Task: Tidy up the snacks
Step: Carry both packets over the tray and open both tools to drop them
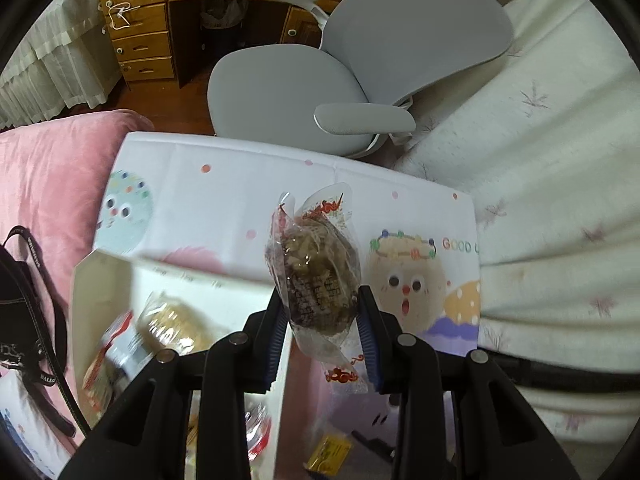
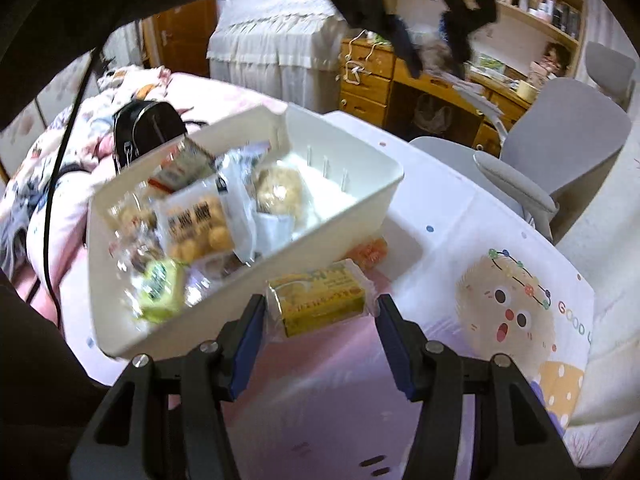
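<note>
My left gripper is shut on a clear-wrapped brown snack and holds it in the air above the cartoon-print mat, just right of the white bin. It also shows high in the right wrist view. My right gripper is open, its fingers on either side of a yellow snack packet that lies on the mat by the white bin. The bin holds several wrapped snacks. An orange wrapped snack lies beside the bin.
A grey office chair stands beyond the mat, with a wooden desk behind it. A black bag lies on the pink bedding left of the bin. White bedding lies to the right.
</note>
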The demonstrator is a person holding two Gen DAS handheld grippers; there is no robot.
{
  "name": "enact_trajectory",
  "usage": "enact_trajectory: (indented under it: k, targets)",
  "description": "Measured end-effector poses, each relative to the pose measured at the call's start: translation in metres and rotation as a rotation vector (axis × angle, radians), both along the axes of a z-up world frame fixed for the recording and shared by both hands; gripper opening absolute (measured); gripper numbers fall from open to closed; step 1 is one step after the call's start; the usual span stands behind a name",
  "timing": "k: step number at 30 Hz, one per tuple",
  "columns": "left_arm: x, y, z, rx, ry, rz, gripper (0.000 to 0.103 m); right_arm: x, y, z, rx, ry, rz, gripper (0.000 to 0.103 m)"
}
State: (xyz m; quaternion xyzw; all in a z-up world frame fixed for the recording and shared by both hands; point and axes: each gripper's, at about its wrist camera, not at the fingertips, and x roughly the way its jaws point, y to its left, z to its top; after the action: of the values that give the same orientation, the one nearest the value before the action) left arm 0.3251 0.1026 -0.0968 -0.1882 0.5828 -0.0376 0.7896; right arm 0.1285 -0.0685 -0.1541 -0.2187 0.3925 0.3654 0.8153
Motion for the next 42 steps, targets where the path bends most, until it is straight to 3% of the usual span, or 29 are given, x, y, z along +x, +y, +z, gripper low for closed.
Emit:
enact_trajectory:
  k: [11,20,27,31,36,42]
  targets:
    - [-0.115,0.053,0.023,0.012,-0.026,-0.03,0.032,-0.051,0.033,0.025,0.037,0.021,-0.099,0.056]
    - [-0.195,0.095,-0.002,0.001,0.015,-0.058,0.032,-0.091,0.062,0.03,0.056,0.051,-0.228,0.057]
    - [-0.234,0.106,-0.024,0.006,0.038,-0.122,0.033,-0.111,0.083,0.026,0.058,0.062,-0.303,0.058]
    - [-0.25,0.102,-0.026,0.004,0.018,-0.168,0.041,-0.116,0.088,0.022,0.046,0.064,-0.38,0.062]
    - [-0.27,0.094,-0.022,0.001,-0.052,-0.192,0.057,-0.121,0.078,0.022,0.057,0.086,-0.461,0.062]
    - [-0.289,0.083,-0.023,-0.027,-0.088,-0.167,0.064,-0.121,0.051,0.026,0.049,0.081,-0.522,0.065]
